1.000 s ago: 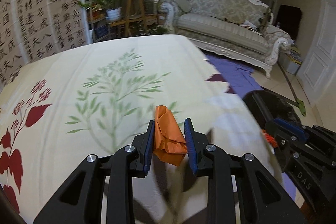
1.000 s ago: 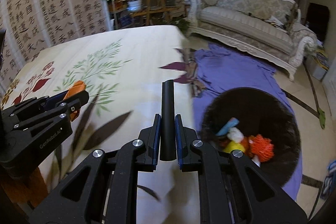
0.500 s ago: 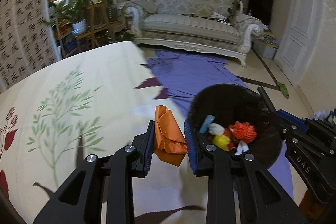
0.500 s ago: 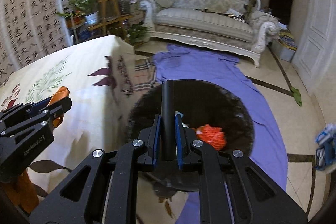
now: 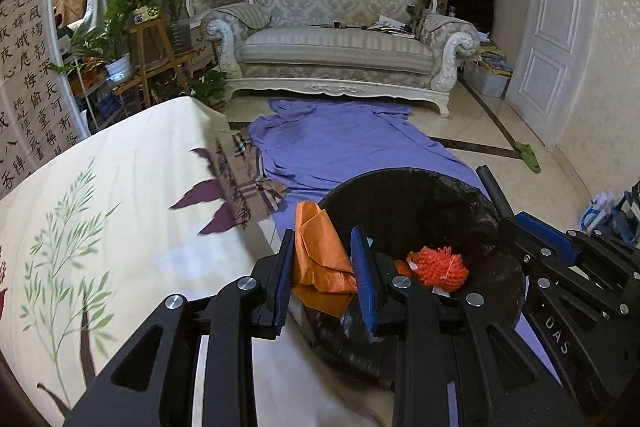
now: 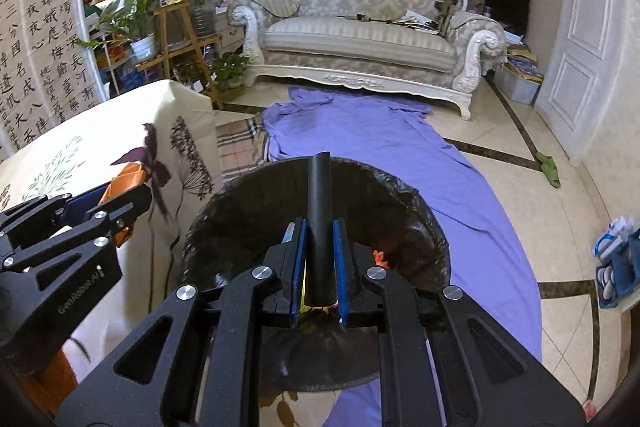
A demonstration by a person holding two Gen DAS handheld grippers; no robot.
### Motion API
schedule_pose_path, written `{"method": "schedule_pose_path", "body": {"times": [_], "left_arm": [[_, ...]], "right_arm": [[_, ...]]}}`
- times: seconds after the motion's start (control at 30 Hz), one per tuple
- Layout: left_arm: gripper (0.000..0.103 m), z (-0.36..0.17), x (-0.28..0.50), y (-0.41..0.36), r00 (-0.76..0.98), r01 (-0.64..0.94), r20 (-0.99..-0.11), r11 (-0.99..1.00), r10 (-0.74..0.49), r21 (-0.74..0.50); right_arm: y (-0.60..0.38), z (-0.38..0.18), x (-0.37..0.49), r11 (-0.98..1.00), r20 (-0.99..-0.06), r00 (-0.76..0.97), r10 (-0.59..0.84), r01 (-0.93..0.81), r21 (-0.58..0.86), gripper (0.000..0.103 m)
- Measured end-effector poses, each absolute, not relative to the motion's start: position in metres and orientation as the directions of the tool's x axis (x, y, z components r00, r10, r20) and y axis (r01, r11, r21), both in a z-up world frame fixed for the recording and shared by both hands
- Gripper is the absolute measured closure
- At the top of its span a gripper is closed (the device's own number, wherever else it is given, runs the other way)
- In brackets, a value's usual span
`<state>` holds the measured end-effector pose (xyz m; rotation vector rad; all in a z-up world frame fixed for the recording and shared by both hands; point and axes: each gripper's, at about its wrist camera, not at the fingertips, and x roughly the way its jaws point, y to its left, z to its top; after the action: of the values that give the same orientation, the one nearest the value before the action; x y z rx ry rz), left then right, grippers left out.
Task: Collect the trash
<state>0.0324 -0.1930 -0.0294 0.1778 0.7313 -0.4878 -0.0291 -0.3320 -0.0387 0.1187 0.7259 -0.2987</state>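
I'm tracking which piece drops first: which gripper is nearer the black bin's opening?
Right gripper, holding the black tube, is over the bin; left gripper with orange paper is at its rim.

The right gripper [image 5: 560, 307] shows the white letters "DAS" on its black side. The left gripper [image 6: 76, 251] carries a grey brand word, something like "GenRobot.AI", not fully clear. The wall hanging [image 6: 44, 39] has columns of black Chinese calligraphy characters.
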Motion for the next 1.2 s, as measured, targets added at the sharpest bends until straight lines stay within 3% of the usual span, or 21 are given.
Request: {"method": "schedule_pose_path", "body": {"times": [0.6,0.7,0.77,0.83,0.93,1.0,1.2], "left_arm": [[0.073,-0.045,0.053,-0.231,0.611,0.477,-0.72,0.879,-0.329,0.003],[0.064,-0.046,0.053,-0.23,0.61,0.471,-0.722,0.882,-0.325,0.0],[0.057,-0.045,0.052,-0.229,0.613,0.465,-0.72,0.885,-0.324,-0.003],[0.045,-0.044,0.052,-0.229,0.621,0.457,-0.714,0.89,-0.322,-0.004],[0.036,-0.043,0.052,-0.229,0.629,0.45,-0.708,0.893,-0.321,-0.006],[0.03,-0.042,0.051,-0.229,0.632,0.45,-0.706,0.893,-0.321,-0.003],[0.024,-0.04,0.052,-0.228,0.639,0.441,-0.704,0.897,-0.311,0.005]], "right_arm": [[-0.368,-0.058,0.0,0.935,-0.69,0.683,-0.239,0.354,0.027,0.088],[-0.37,-0.059,0.001,0.933,-0.692,0.681,-0.24,0.359,0.029,0.084],[-0.371,-0.059,0.0,0.93,-0.688,0.682,-0.249,0.365,0.026,0.074],[-0.371,-0.059,-0.001,0.929,-0.686,0.682,-0.253,0.37,0.025,0.073],[-0.372,-0.058,-0.003,0.924,-0.683,0.681,-0.263,0.381,0.023,0.069],[-0.373,-0.056,-0.005,0.92,-0.678,0.682,-0.276,0.391,0.018,0.061],[-0.374,-0.051,-0.009,0.909,-0.664,0.679,-0.313,0.416,-0.003,0.044]]}}
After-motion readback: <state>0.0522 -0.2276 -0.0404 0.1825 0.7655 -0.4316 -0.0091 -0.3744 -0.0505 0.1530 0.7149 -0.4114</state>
